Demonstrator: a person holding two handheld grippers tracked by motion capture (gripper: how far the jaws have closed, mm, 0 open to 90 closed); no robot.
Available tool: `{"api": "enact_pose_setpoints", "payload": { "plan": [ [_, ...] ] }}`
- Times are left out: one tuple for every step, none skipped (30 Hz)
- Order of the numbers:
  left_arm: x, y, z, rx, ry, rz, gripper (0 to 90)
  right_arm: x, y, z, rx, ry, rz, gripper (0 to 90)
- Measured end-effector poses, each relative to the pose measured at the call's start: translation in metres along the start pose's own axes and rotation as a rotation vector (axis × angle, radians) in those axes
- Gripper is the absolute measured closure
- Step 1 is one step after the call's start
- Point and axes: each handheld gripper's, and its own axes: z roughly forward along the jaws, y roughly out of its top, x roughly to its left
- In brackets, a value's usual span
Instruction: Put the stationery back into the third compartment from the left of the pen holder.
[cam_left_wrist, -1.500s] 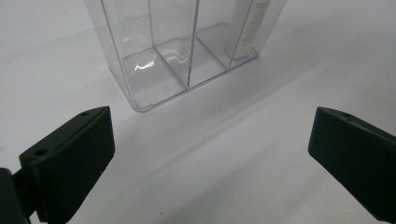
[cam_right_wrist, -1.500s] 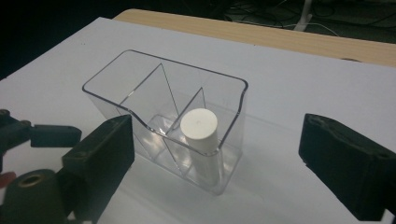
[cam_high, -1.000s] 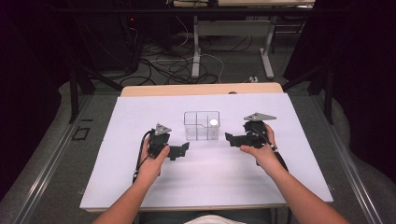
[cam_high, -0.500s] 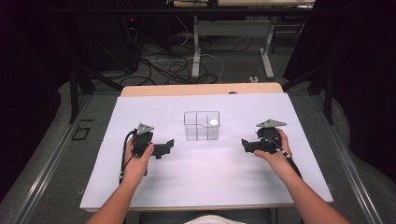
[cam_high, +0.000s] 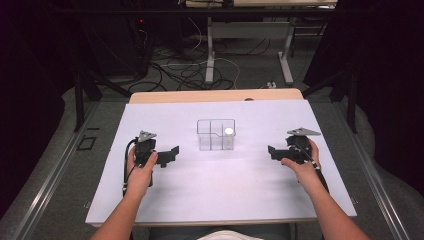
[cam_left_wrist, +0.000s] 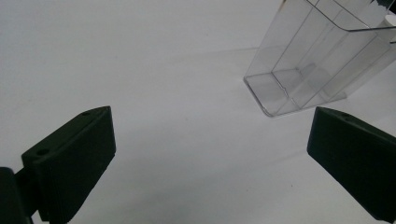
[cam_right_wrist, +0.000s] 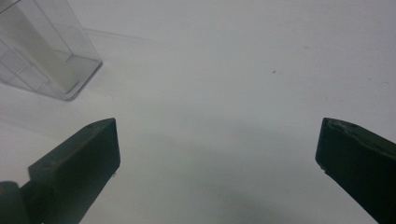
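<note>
- Since the small white ball (cam_high: 229, 131) already sits in the right rear compartment of the clear plastic box (cam_high: 216, 134) at the middle of the white table (cam_high: 220, 190), the placing looks finished; little seems left
- left gripper (cam_high: 170, 154) and right gripper (cam_high: 273, 151) hang well apart from the box, jaws spread wide, holding nothing
- box: rigid, glossy, straight-walled, see-through; ball: round, matt
</note>
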Motion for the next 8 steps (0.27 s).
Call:
{"api": "enact_pose_setpoints", "payload": {
  "plan": [
    [0.001,0.0002,-0.0005,0.009,0.0,-0.002,1.2,-0.0019,-0.0003,0.0,0.0,-0.005,0.005,0.0],
    [0.0019,0.0003,-0.0006,0.01,0.003,-0.004,1.2,-0.004,-0.0008,-0.0001,0.002,-0.009,0.006,0.0],
    [0.0019,0.0003,-0.0006,0.01,0.003,-0.004,1.3,-0.004,-0.0008,-0.0001,0.002,-0.009,0.006,0.0],
    [0.0032,0.0003,-0.0007,0.006,0.006,-0.006,1.3,-0.0067,-0.0015,0.0,0.005,-0.014,0.018,0.0],
    [0.0036,0.0,-0.0002,-0.003,0.008,-0.012,1.3,-0.0074,-0.002,0.0004,0.008,-0.014,0.022,0.0],
    [0.0042,0.0001,-0.0002,-0.002,0.008,-0.015,1.3,-0.0089,-0.0023,0.0008,0.008,-0.011,0.021,0.0],
    [0.0042,0.0001,-0.0002,-0.002,0.008,-0.015,1.3,-0.0096,-0.0025,0.0014,0.009,-0.009,0.029,0.0],
    [0.0048,0.0003,-0.0004,0.004,0.008,-0.016,1.3,-0.0105,-0.003,0.002,0.014,-0.01,0.027,0.0]
  ]
}}
